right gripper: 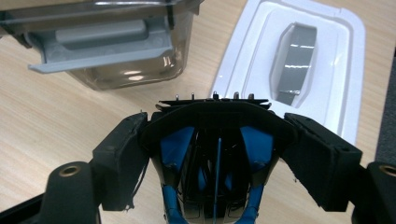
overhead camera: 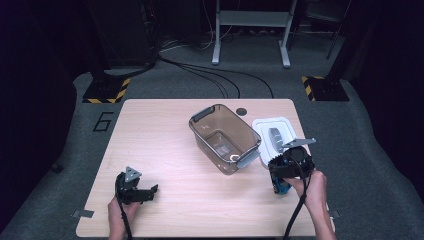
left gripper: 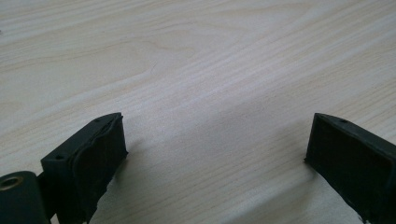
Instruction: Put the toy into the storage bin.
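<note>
At a pale wooden table, a person works a handheld gripper in each hand. The left gripper rests low on the near left part of the tabletop, its jaws spread wide with bare wood between them; in the left gripper view the two black pads stand well apart and hold nothing. Ahead and to the right of those fingers, near the table's middle, stands a clear smoky plastic box with grey latches, one latch folded outward toward the right gripper. Just beside the box on its right lies a white lid with a grey handle set in its centre. The right gripper is clamped on a black-and-blue clip-like tool, the pads pressing its two sides. The tool sits squarely between the fingers, above the table's right edge, with the box ahead to the left and the lid directly beyond the fingertips.
</note>
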Action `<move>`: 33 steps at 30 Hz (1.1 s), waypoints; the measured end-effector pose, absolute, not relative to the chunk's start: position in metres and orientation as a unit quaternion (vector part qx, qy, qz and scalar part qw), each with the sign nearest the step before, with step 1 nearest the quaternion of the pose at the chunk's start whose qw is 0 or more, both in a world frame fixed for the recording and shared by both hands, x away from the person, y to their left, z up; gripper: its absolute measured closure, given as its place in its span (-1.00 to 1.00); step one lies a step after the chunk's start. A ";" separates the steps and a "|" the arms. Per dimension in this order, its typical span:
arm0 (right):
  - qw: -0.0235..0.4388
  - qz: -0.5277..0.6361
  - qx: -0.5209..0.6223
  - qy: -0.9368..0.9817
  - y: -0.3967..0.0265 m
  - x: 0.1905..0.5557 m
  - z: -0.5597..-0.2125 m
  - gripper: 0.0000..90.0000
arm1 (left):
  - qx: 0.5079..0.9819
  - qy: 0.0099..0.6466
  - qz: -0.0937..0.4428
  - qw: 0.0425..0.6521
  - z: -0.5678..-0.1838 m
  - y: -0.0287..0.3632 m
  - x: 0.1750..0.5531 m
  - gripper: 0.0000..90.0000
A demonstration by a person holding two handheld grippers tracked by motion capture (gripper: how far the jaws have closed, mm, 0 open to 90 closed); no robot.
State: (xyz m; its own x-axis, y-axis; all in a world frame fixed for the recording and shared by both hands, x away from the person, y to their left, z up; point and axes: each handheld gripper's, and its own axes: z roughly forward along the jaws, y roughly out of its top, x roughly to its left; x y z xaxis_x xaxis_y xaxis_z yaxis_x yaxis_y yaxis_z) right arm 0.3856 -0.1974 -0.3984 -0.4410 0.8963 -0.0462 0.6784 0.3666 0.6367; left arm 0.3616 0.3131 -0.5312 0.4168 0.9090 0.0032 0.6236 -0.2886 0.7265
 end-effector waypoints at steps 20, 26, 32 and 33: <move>0.216 0.279 0.490 0.797 -0.196 0.420 -0.372 -0.47 | 0.773 0.495 0.215 0.332 -0.531 0.313 0.362 -0.90; 0.222 0.282 0.490 0.794 -0.194 0.431 -0.367 -0.47 | 0.773 0.495 0.215 0.332 -0.531 0.313 0.362 -0.90; 0.228 0.282 0.491 0.792 -0.192 0.440 -0.360 -0.47 | 0.773 0.495 0.215 0.332 -0.531 0.313 0.362 -0.90; 0.228 0.282 0.490 0.793 -0.192 0.442 -0.359 -0.47 | 0.774 0.495 0.215 0.332 -0.531 0.313 0.362 -0.90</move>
State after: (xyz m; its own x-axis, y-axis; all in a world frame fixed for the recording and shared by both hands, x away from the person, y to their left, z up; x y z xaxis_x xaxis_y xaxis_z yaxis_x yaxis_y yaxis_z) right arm 0.4415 -0.1917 -0.3586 -0.4155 0.9057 -0.0841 0.6485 0.3599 0.6708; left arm 0.3617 0.3132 -0.5312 0.4172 0.9088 0.0033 0.6235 -0.2889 0.7265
